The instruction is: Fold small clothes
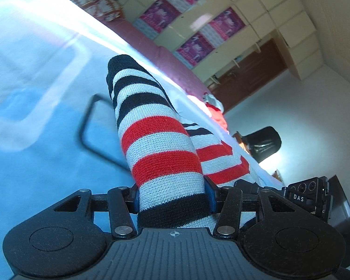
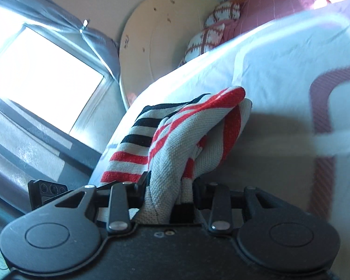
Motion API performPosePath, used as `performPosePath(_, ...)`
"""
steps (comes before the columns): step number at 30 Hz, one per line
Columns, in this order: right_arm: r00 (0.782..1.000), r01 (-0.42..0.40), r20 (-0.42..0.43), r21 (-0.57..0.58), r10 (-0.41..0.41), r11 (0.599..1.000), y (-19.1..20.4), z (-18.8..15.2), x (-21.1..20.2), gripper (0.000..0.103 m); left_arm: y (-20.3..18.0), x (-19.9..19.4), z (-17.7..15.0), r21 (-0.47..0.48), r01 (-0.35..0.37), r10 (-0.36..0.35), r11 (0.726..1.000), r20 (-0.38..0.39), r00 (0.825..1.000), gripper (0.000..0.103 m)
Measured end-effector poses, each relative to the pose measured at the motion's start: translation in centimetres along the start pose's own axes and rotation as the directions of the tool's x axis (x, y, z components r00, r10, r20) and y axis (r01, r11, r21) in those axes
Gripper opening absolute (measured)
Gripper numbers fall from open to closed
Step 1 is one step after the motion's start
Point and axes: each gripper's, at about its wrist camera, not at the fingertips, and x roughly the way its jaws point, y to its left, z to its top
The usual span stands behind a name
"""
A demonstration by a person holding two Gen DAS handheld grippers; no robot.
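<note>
While both grippers hang over the pale blue sheet (image 1: 35,154) on the bed, each one has a striped knit garment (image 1: 161,149) pinched between its fingers. The left gripper (image 1: 173,199) stands partly apart, its blue pads pressed against either side of a tube of the fabric, a sleeve or a leg (I cannot tell which), banded in grey, red and black. That tube runs straight out from the jaws and ends in a black cuff lifted above the sheet. Just to its right a second stretch of the same striped cloth lies lower, reaching toward the right gripper (image 1: 308,196), whose black body shows at the edge of the left wrist view.

From the right wrist view, the right gripper (image 2: 170,196) is closed narrower on a bunched fold of the garment (image 2: 182,135), grey knit with red stripes crumpled up between the fingers and rising in a hump in front of them. Black-striped cloth trails off to the left toward the other tool. Patterned pillows (image 2: 207,37) sit at the far end of the bed, beside a pink cover (image 2: 268,4).
</note>
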Motion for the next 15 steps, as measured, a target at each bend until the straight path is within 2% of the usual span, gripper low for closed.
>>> performPosePath(3,0.999,-0.009,-0.037,0.03,0.011,0.999,-0.2,-1.6,2.1,0.036,2.9,-0.4,-1.4,-0.056,-0.009,0.009,0.998,-0.01,1.0,0.05)
performPosePath(6,0.999,-0.029,-0.018,0.101,0.031,0.994,-1.6,-2.3,2.0,0.036,5.0,-0.5,-2.9,-0.127,0.052,-0.051,0.991,0.012,0.999,0.05)
performPosePath(8,1.0,-0.008,-0.019,0.131,0.01,0.991,-2.6,-2.8,1.9,0.037,5.2,0.0,-3.2,-0.127,0.063,-0.062,0.99,0.015,0.998,0.05)
performPosePath(10,1.0,-0.011,-0.014,0.146,0.014,0.989,-3.2,-3.1,1.6,0.036,5.1,0.1,-3.6,-0.114,0.05,-0.048,0.992,0.017,0.999,0.05)
performPosePath(13,0.999,0.029,0.012,0.144,-0.031,0.989,-2.9,-2.8,-0.2,0.044,4.3,-1.3,-3.8,-0.098,0.009,-0.005,0.995,0.036,0.999,0.051)
performPosePath(14,0.997,0.061,0.032,0.132,-0.066,0.989,-2.4,-2.5,-1.2,0.042,3.8,-2.2,-3.9,-0.082,-0.015,0.019,0.997,0.051,0.998,0.051)
performPosePath(15,0.994,0.087,0.055,0.092,-0.092,0.992,-1.3,-2.0,-2.3,0.034,3.2,-3.4,-3.9,-0.061,-0.044,0.049,0.997,0.077,0.996,0.051)
